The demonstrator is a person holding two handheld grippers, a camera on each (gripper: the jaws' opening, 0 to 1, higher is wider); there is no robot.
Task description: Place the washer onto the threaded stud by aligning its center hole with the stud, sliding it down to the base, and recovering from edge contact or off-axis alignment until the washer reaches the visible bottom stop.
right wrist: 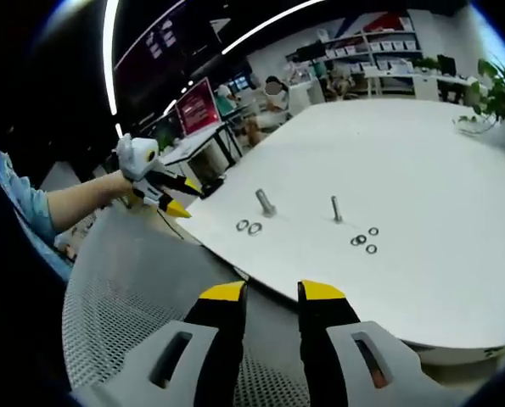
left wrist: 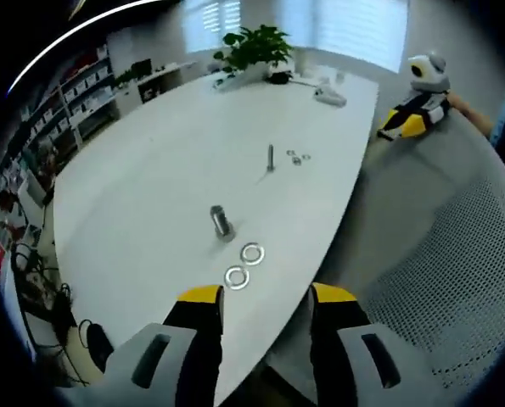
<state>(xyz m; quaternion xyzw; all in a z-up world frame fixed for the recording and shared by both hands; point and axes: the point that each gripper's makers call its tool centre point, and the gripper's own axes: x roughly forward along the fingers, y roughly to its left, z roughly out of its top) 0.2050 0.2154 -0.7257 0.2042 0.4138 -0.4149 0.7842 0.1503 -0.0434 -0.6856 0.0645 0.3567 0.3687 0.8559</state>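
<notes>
Two threaded studs stand upright on the white table point(left wrist: 150, 186): a thick one point(left wrist: 222, 222) near the front edge and a thin one point(left wrist: 270, 158) farther in. Two large washers point(left wrist: 252, 253) point(left wrist: 237, 276) lie flat beside the thick stud, and small washers point(left wrist: 296, 158) lie beside the thin one. My left gripper point(left wrist: 266, 297) hovers open over the table edge, short of the large washers, holding nothing. In the right gripper view, the thick stud point(right wrist: 264, 202), large washers point(right wrist: 249, 227), thin stud point(right wrist: 336, 209) and small washers point(right wrist: 360, 240) lie ahead. My right gripper point(right wrist: 273, 292) is open, off the table.
A grey mesh chair point(left wrist: 456, 254) sits beside the table edge under both grippers. A potted plant point(left wrist: 254, 49) and small items stand at the table's far end. Shelves point(left wrist: 82, 93) and cables line the left side. The other gripper point(right wrist: 150, 182) is held in a hand.
</notes>
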